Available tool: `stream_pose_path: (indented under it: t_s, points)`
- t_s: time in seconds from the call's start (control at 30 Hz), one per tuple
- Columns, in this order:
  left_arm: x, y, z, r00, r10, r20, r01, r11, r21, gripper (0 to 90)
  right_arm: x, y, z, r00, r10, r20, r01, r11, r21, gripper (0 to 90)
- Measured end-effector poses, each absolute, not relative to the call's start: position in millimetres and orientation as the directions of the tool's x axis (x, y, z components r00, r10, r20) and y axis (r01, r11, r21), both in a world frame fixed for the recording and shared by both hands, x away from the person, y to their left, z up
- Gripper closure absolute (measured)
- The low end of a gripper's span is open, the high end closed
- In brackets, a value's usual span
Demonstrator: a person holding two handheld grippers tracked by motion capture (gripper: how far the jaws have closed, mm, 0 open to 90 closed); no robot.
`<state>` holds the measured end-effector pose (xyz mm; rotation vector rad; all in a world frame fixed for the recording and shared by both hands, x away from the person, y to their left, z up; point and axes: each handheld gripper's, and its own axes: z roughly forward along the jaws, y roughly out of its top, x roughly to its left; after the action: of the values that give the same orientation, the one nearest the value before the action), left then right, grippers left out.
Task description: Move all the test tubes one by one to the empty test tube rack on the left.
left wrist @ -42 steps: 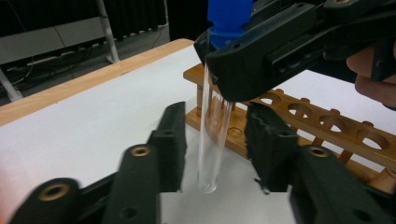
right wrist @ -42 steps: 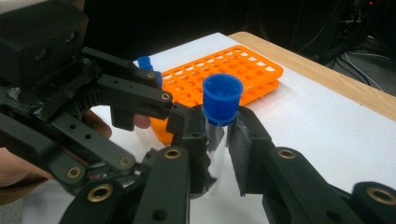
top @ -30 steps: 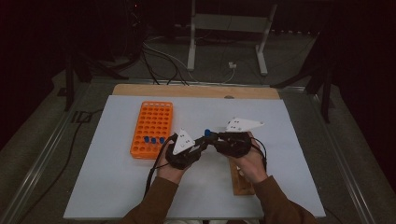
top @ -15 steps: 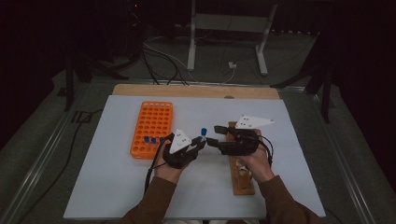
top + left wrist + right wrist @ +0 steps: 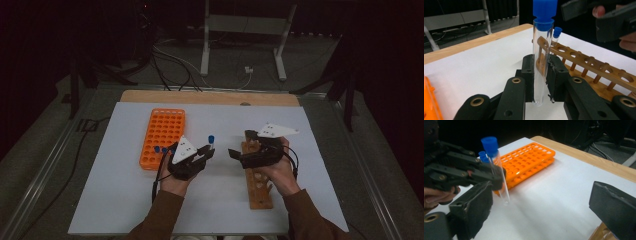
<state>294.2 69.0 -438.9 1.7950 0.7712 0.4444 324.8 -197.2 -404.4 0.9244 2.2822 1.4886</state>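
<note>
One clear test tube (image 5: pixel 541 62) with a blue screw cap (image 5: pixel 545 11) is clamped in the left gripper (image 5: pixel 206 151), pads pressing on the lower part of the glass from either side. Long axis close to vertical: cap up, rounded bottom down, slight lean as seen in the right gripper view (image 5: pixel 497 172). The rounded end sits just below the pads and above the white table mat (image 5: pixel 125 200); cannot tell whether it touches the mat.

Position in the high view: tube (image 5: pixel 211 142) stands near the middle of the mat, between the orange rack (image 5: pixel 162 135) on the left and the wooden rack (image 5: pixel 257 187) on the right.

Right gripper (image 5: pixel 239 145): jaws have just been opening and now stand wide apart, nothing between them. It sits just right of the tube, apart from it, over the far end of the wooden rack.

Orange rack: two blue-capped tubes (image 5: pixel 160 149) stand at its near right corner. Wooden rack: long axis runs near to far; in the left gripper view one more blue-capped tube (image 5: pixel 555 35) stands upright at its far end.
</note>
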Motion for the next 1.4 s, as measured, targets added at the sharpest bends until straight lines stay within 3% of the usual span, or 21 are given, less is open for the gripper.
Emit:
stream_pose_path:
  t_s: [0.37, 1.4]
  points:
    - [293.7, 83.5, -435.7, 0.703, 0.706, -0.082, 0.294, -0.184, 0.938, 78.7, 324.4, -211.6, -409.5, -0.733, 0.672, 0.101, 0.368, 0.268, 0.89, 0.0]
    - [281.7, 152.5, -425.8, 0.616, 0.778, -0.123, 0.296, -0.083, 0.952, 78.7, 318.5, -247.4, -414.7, -0.684, 0.719, 0.121, 0.383, 0.214, 0.899, 0.0]
